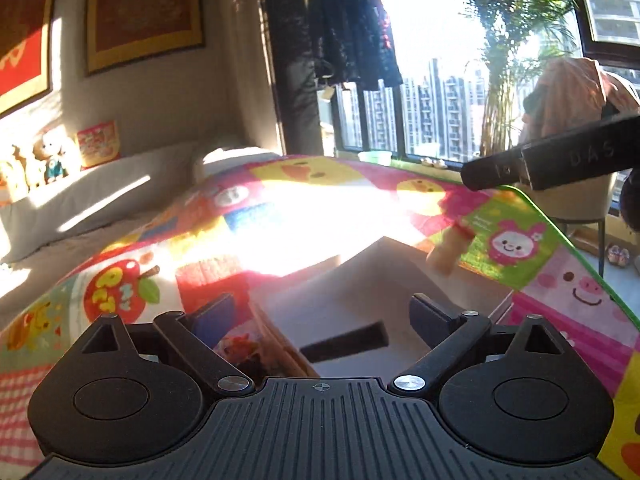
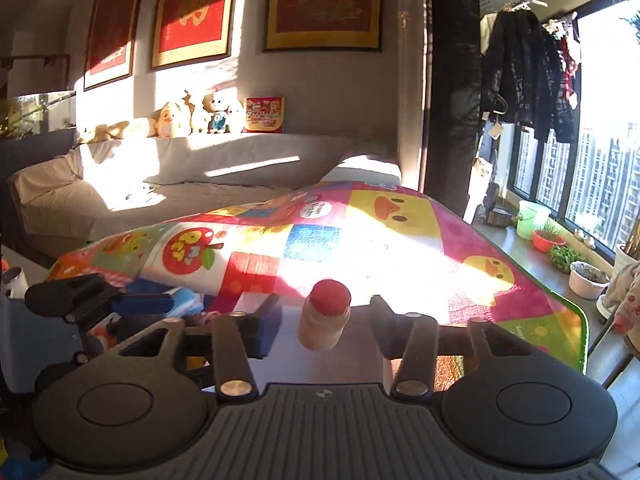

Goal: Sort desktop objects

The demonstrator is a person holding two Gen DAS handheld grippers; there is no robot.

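Note:
A small beige bottle with a red cap (image 2: 324, 316) stands upright between the fingers of my right gripper (image 2: 322, 324). There is a gap on each side of it and no pad touches it. In the left wrist view the same bottle (image 1: 448, 250) shows blurred above the far rim of an open pale box (image 1: 360, 280), under a right gripper finger (image 1: 540, 164). My left gripper (image 1: 322, 316) is open wide over the box with nothing between its blue-padded fingers. A dark oblong shape (image 1: 344, 342) lies on the box floor.
A bright patchwork cartoon mat (image 2: 360, 240) covers the table. A grey sofa (image 2: 160, 184) with plush toys runs behind it. Pots and a green bucket (image 2: 532, 220) line the window ledge on the right. A chair draped with orange cloth (image 1: 576, 92) stands past the table's right edge.

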